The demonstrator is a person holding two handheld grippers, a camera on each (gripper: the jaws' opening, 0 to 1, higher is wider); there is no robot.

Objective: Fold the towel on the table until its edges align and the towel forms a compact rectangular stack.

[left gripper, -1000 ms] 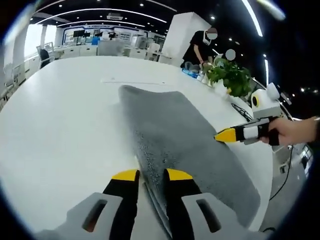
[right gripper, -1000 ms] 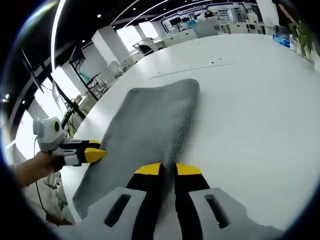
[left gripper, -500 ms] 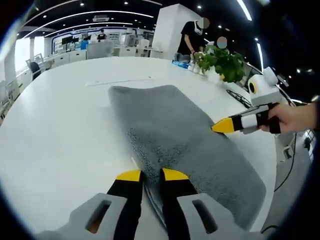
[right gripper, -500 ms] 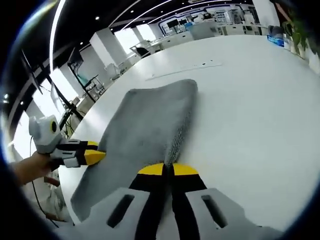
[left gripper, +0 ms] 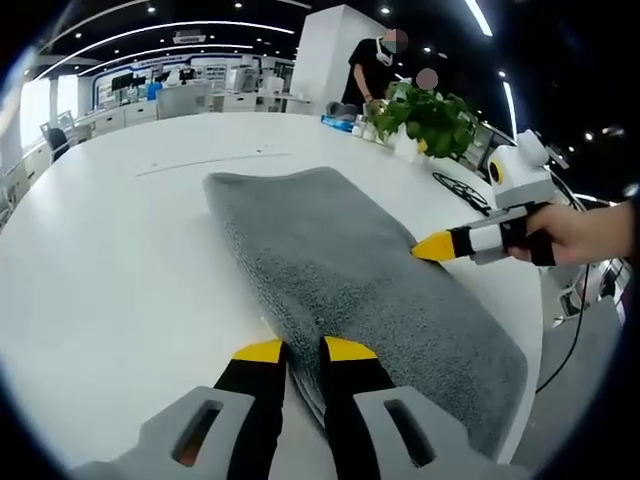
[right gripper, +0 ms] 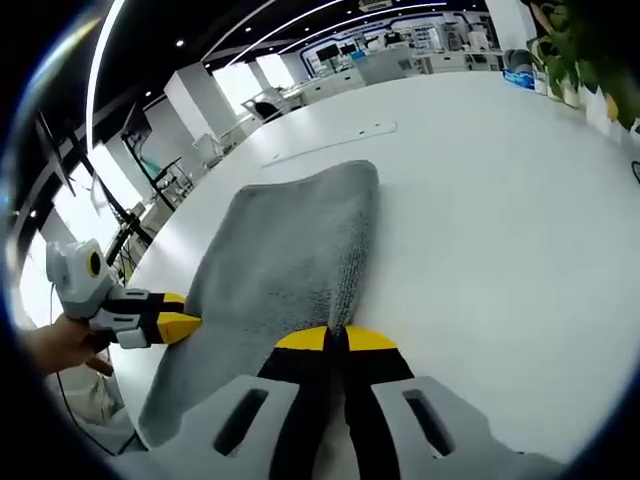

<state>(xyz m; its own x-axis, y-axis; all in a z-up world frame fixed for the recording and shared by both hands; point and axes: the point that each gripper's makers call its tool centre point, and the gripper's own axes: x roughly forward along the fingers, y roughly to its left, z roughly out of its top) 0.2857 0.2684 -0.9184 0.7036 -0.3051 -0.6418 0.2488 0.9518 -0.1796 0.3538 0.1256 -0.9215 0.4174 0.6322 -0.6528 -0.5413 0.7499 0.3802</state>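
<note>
A grey towel point(left gripper: 340, 270) lies folded into a long strip on the white table point(left gripper: 110, 260); it also runs away from me in the right gripper view point(right gripper: 290, 250). My left gripper point(left gripper: 302, 350) has its yellow-tipped jaws closed on the thick near edge of the towel. From the right gripper view, the left gripper point(right gripper: 185, 325) sits at the towel's left edge, held by a hand. My right gripper point(right gripper: 336, 340) is shut on the towel's near edge, jaws touching. In the left gripper view, the right gripper point(left gripper: 425, 248) pinches the towel's right edge.
A potted plant point(left gripper: 430, 115) and a black wire object point(left gripper: 455, 190) stand near the table's far right edge. A person point(left gripper: 370, 70) stands behind the plant. A thin white strip point(right gripper: 330, 145) lies beyond the towel. Bare table spreads left of the towel.
Both pairs of jaws have narrowed onto the towel's edges: the left gap shrank and the right tips now touch. Both cameras shifted slightly; the towel lies where it was.
</note>
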